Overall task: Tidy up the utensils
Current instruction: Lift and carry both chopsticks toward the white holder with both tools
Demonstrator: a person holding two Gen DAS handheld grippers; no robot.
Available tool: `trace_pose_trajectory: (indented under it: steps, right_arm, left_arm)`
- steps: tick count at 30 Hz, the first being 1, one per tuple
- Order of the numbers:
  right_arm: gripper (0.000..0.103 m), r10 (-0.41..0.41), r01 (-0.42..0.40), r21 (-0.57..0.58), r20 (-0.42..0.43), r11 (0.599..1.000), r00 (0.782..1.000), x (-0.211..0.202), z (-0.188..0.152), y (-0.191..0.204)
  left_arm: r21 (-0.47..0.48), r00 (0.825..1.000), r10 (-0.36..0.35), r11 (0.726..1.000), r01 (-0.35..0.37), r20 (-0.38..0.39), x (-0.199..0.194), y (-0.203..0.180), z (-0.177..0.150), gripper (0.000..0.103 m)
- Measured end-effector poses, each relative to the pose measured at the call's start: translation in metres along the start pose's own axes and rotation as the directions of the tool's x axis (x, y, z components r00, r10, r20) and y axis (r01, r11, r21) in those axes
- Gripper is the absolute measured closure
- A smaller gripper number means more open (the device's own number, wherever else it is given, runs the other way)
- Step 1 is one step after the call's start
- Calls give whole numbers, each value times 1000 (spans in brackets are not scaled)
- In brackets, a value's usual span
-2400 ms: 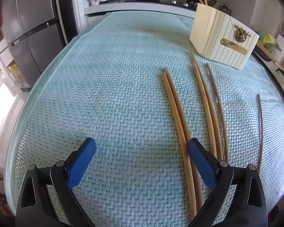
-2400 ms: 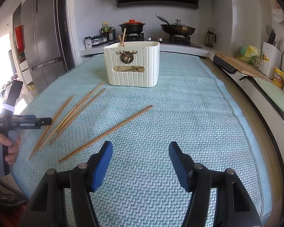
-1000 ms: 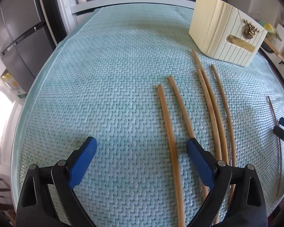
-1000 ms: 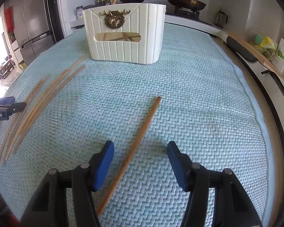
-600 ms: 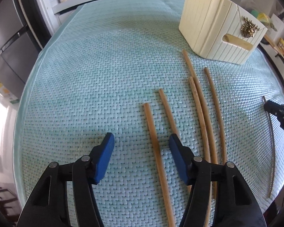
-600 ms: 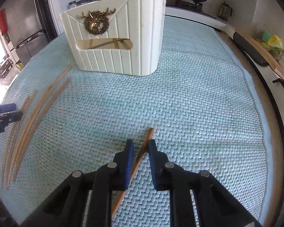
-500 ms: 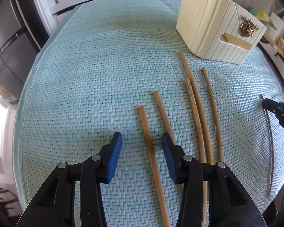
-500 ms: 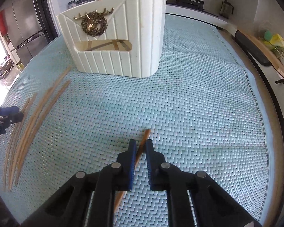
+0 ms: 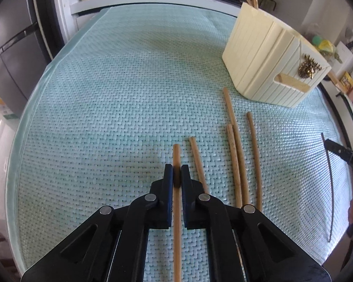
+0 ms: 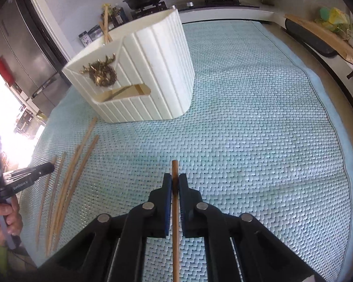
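Left wrist view: left hand-held gripper (image 9: 175, 176) pinches one chopstick (image 9: 176, 211); right hand-held gripper (image 10: 175, 183) pinches another chopstick (image 10: 175, 213). Gripped near the tip, either long stick could swing and miss the far cream holder (image 10: 153, 70).

Lower ends of both gripped chopsticks (image 9: 176, 223) (image 10: 175, 223) past the near edge; holder (image 10: 138, 75) contents mostly hidden.

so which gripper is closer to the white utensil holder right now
Probably the right. The right gripper sits in front of the white utensil holder, slightly to its right; the left gripper sits farther back, off its left side, beyond the loose chopsticks.
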State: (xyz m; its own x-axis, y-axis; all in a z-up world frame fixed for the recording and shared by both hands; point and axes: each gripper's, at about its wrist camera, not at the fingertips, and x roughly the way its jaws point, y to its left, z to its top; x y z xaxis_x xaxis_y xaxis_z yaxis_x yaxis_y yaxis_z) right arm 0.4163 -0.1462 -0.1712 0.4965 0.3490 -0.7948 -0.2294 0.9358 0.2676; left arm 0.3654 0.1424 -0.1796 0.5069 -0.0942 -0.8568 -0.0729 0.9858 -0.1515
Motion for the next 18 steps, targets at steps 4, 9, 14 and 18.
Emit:
trace_pose_trajectory:
  steps: [4, 9, 14, 18]
  right_arm:
    - [97, 64, -64, -1, 71, 998, 995, -34, 5, 1]
    - [97, 134, -127, -50, 163, 991, 978, -86, 5, 13]
    - [97, 178, -155, -108, 251, 982, 951, -131, -3, 30]
    - [97, 187, -147, -149, 315, 978, 930, -158, -15, 50]
  left_arm:
    - [2, 996, -34, 999, 34, 78, -39, 0, 1, 98]
    - [28, 979, -78, 997, 74, 187, -97, -3, 4, 99]
    - [49, 954, -106, 994, 96, 279, -147, -10, -3, 99]
    - [50, 934, -120, 993, 110, 337, -166, -12, -7, 99]
